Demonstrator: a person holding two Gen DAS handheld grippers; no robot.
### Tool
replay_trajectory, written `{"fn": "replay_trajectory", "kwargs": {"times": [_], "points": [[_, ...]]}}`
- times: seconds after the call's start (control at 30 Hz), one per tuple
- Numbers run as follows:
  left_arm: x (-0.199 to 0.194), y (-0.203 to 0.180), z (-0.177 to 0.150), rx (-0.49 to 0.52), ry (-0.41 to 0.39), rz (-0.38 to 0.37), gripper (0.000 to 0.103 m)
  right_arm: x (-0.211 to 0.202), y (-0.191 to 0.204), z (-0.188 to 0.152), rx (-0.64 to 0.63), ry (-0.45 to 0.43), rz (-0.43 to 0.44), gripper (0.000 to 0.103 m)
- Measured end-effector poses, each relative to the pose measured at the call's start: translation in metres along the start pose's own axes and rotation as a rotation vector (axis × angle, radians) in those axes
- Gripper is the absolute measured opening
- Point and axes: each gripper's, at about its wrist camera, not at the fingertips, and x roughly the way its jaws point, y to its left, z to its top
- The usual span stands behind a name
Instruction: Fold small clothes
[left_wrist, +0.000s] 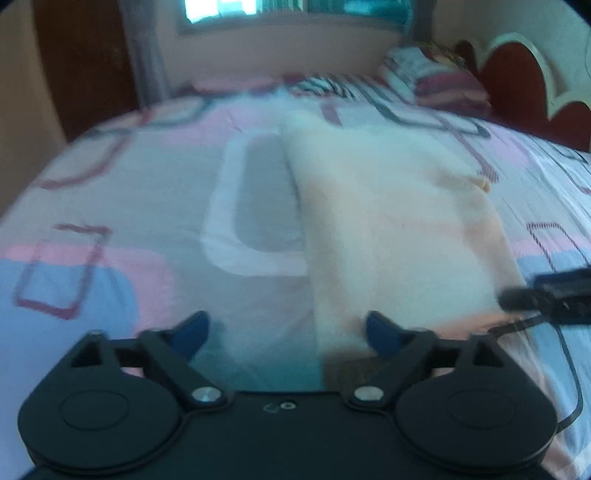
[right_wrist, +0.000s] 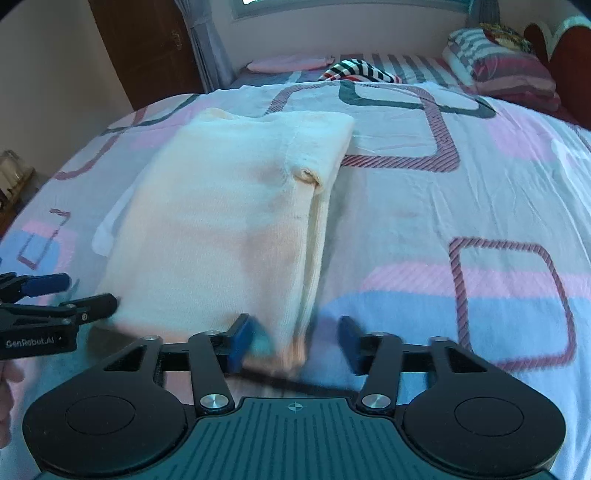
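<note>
On patterned pink bedsheet (right_wrist: 461, 192), lay cream knitted garment (right_wrist: 229, 206) folded lengthwise; left gripper (left_wrist: 286, 334), right gripper (right_wrist: 295, 341) spread, holding nothing; probably crosswise fold left.

right tool (right_wrist: 295, 341): jaws apart | folded cream garment (right_wrist: 229, 221): flat on bedsheet (right_wrist: 461, 192), near edge between jaws

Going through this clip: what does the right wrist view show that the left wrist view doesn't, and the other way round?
Only the right wrist view shows the garment's right folded edge with its stacked layers, part of a hand at the frame's left edge, and the left gripper from the side, jaws apart.

Only the left wrist view shows the cable trailing over the bedsheet.

Both show the cream garment folded flat on the patterned bedsheet, the striped clothes behind, and both grippers open; the right gripper straddles the garment's near corner without pinching.
</note>
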Motion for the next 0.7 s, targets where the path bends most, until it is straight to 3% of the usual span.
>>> {"fn": "replay_trajectory", "kwargs": {"times": [0.03, 0.1, 0.2, 0.33, 0.57, 0.7], "points": [[-0.015, -0.003, -0.006, 0.008, -0.043, 0.024, 0.102, -0.01, 0.002, -0.005, -0.007, -0.01, -0.014, 0.103], [-0.04, -0.007, -0.02, -0.002, -0.082, 0.032, 0.102, -0.034, 0.007, -0.02, -0.034, -0.065, -0.033, 0.103], [-0.082, -0.013, -0.045, -0.047, -0.109, 0.005, 0.102, -0.071, 0.009, -0.047, -0.043, -0.069, -0.048, 0.103], [-0.147, -0.032, -0.081, -0.024, -0.181, 0.027, 0.103, -0.133, 0.013, -0.086, -0.058, -0.151, -0.055, 0.103], [-0.23, -0.059, -0.102, -0.023, -0.246, 0.011, 0.103, -0.225, 0.032, -0.144, -0.059, -0.277, -0.09, 0.103], [-0.263, -0.07, -0.109, -0.026, -0.274, -0.002, 0.103, -0.266, 0.042, -0.164, -0.062, -0.318, -0.066, 0.103]]}}
